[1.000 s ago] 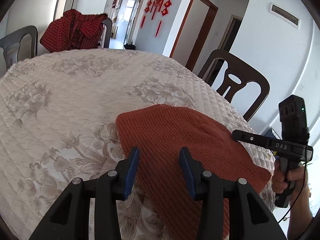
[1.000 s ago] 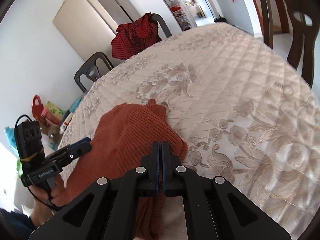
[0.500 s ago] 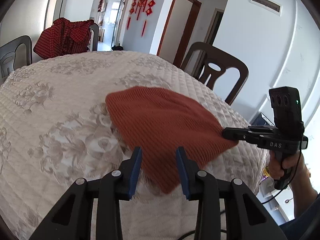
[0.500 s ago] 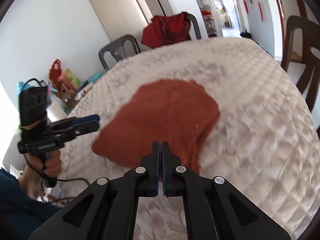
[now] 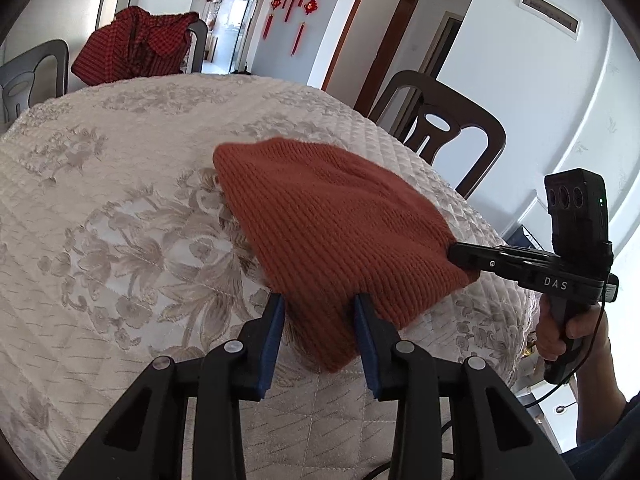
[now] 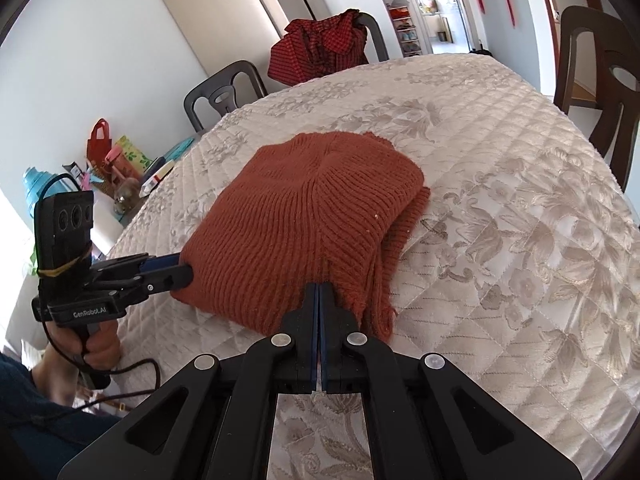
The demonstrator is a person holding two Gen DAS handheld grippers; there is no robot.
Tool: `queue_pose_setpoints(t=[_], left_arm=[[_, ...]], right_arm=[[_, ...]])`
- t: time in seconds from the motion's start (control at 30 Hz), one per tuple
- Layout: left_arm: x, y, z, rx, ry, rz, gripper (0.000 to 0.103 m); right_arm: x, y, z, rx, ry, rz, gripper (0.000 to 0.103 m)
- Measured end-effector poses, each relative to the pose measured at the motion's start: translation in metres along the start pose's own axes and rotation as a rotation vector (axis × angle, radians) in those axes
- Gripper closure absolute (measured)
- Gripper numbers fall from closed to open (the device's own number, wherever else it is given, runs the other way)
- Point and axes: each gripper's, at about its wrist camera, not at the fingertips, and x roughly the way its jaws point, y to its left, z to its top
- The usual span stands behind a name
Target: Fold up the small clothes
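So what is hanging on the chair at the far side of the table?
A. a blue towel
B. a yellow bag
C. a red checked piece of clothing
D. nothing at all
C: a red checked garment is draped over the back of the chair beyond the table, and the right wrist view shows the same.

Rust-orange ribbed knit garment, small and thick, doubled over so one layer sits atop another. Spread flat near the front edge of the quilted, flower-patterned counter. Rounded far end, seam down the middle of the top layer. Lower layer peeking out along one side, with a frayed, loose edge. Near corners slightly lifted, pinched at two points.
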Motion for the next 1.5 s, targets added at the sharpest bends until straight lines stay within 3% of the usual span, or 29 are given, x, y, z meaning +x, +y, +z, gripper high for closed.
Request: queue_pose_setpoints(t=[0.2, 0.3, 0.33, 0.37, 0.87, 1.03, 1.17, 1.5], left_arm=[[-0.014, 0.002, 0.013, -0.004, -0.059, 0.046, 0.065], [-0.014, 0.006, 0.019, -0.018, -0.07, 0.067, 0.065], [-0.013, 0.006, 0.021, -0.021, -0.073, 0.072, 0.065], [-0.013, 0.007, 0.023, -0.024, -0.076, 0.076, 0.064], [0.015, 0.018, 0.04, -0.064, -0.048, 0.085, 0.057], [0.025, 0.027, 0.04, -0.093, -0.031, 0.051, 0.054], [0.029, 0.034, 0.037, -0.121, -0.036, 0.037, 0.044], [0.038, 0.048, 0.037, -0.198, -0.015, -0.061, 0.044]], right_arm=[[-0.016, 0.003, 0.011, 0.011, -0.073, 0.017, 0.1], [-0.016, 0.002, 0.017, 0.021, -0.085, 0.004, 0.078], [-0.016, 0.0, 0.018, 0.031, -0.089, -0.001, 0.063], [-0.015, -0.002, 0.018, 0.045, -0.095, -0.001, 0.056], [0.01, -0.025, 0.032, 0.126, -0.056, -0.021, 0.056], [0.02, -0.033, 0.032, 0.148, -0.025, -0.023, 0.056], [0.028, -0.04, 0.03, 0.176, -0.005, 0.004, 0.054], [0.035, -0.052, 0.033, 0.225, -0.001, 0.067, 0.051]])
